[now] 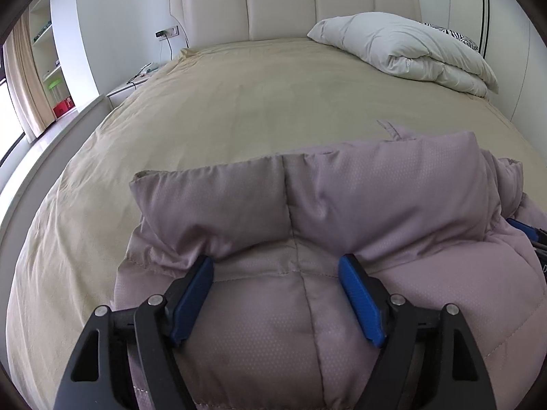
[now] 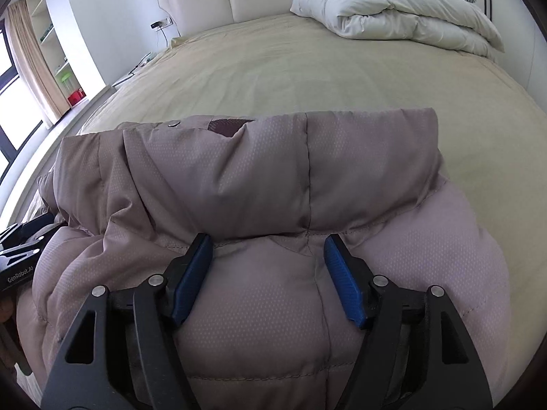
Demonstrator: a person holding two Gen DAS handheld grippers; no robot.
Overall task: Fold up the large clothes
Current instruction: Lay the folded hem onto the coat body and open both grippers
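A puffy mauve quilted jacket (image 1: 307,212) lies bunched on the near part of the bed, with a fold of it doubled over toward me. My left gripper (image 1: 276,261) is open, its blue pads resting on the jacket just below that fold. In the right wrist view the same jacket (image 2: 266,177) shows a snap button and a dark patch near its far edge. My right gripper (image 2: 268,242) is open too, its pads against the jacket under the fold. The right gripper's tip (image 1: 526,229) shows at the jacket's right side in the left view.
The bed has a beige cover (image 1: 239,102) stretching far ahead. A folded white duvet (image 1: 410,48) lies at the far right by the cream headboard (image 1: 280,7). A nightstand (image 1: 123,92), shelves and a curtain stand at the left.
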